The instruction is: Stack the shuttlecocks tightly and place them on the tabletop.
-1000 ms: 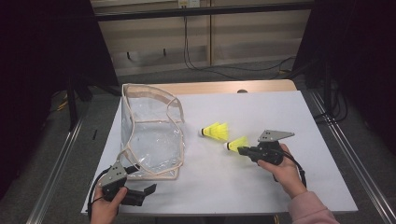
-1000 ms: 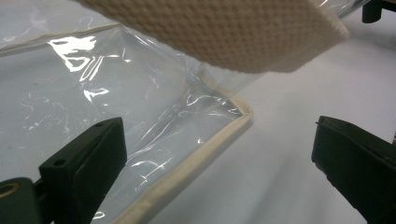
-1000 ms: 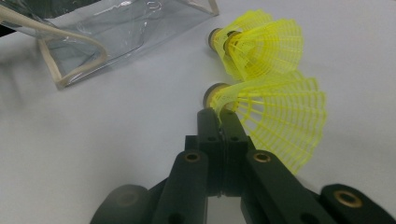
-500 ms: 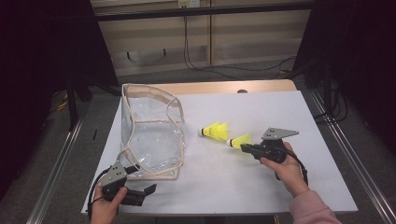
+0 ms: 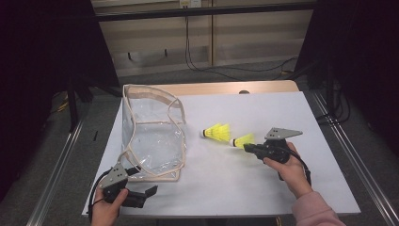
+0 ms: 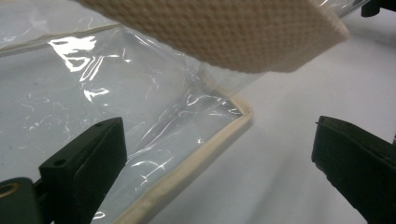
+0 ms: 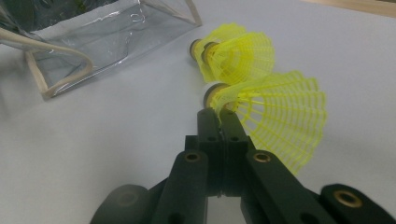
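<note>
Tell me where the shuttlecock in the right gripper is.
In the high view the held shuttlecock is right of centre on the white table, pinched in the right gripper, just beside the second shuttlecock and well right of the clear bag.

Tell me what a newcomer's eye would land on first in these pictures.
Two bright yellow shuttlecocks stand out on the white table: the nearer shuttlecock is pinched in the right gripper, the far shuttlecock lies just beyond it. At the left sits a clear bag with cream trim, and the left gripper waits open at its near corner.
</note>
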{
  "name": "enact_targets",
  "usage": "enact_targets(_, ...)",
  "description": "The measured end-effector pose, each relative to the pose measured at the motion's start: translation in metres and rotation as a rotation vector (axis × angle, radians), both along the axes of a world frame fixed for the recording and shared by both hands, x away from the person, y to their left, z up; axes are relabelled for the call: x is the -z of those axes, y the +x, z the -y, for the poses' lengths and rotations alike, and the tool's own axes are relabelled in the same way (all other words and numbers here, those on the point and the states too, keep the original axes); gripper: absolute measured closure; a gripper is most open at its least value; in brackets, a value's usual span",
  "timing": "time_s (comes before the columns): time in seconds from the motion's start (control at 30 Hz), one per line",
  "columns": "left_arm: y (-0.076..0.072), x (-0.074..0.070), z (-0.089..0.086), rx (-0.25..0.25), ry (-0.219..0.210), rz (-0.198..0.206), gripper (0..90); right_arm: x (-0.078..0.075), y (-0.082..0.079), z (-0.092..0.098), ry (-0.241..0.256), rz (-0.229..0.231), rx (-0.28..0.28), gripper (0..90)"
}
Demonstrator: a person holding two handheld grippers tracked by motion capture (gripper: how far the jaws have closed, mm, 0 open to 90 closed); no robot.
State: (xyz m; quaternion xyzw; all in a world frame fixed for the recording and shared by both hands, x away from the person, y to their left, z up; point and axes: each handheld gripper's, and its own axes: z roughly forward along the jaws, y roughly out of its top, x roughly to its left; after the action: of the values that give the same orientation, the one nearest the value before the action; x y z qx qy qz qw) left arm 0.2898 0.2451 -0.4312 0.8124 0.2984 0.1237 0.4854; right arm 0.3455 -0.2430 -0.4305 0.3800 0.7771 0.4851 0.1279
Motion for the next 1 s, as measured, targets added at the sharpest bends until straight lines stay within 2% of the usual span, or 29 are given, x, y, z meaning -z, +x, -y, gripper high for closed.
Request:
enact_targets(0.37,0.0003,-0.0002,-0.0002,-0.001,0.004,0.001,3.4,-0.001,0.0038,0.0046,-0.002,0.001,0.01,89.8)
enact_targets(0.43,-0.0002,0.0001,0.0006,-0.006,-0.012,-0.004,3.4,-0.0011,0.0045,0.0054,-0.002,0.003,0.011,89.8)
enact_targets(0.53,0.0002,-0.0003,0.0001,-0.002,0.0,-0.002,3.3,-0.001,0.0056,0.0054,-0.003,0.002,0.017,89.8)
enact_targets(0.57,-0.0002,0.0002,0.0012,-0.011,-0.015,-0.004,3.3,-0.001,0.0061,0.0054,-0.002,0.004,0.015,89.8)
enact_targets(0.6,0.0003,-0.0001,0.0003,-0.006,0.003,0.002,3.3,-0.0012,0.0065,0.0054,-0.004,0.005,0.014,89.8)
enact_targets(0.67,0.0004,-0.0001,0.0001,-0.004,0.006,0.003,3.3,-0.0019,0.0068,0.0054,-0.006,0.005,0.017,89.8)
enact_targets(0.7,-0.0003,0.0002,0.0012,-0.012,-0.014,-0.004,3.3,-0.0022,0.0071,0.0057,-0.007,0.006,0.02,89.8)
enact_targets(0.73,0.0004,-0.0001,0.0001,-0.005,0.006,0.003,3.3,-0.0026,0.0074,0.0059,-0.007,0.01,0.023,89.8)
enact_targets(1.0,0.0005,-0.0001,0.0001,-0.004,0.006,0.003,3.3,-0.0058,0.0093,0.0043,-0.008,0.012,0.022,89.8)
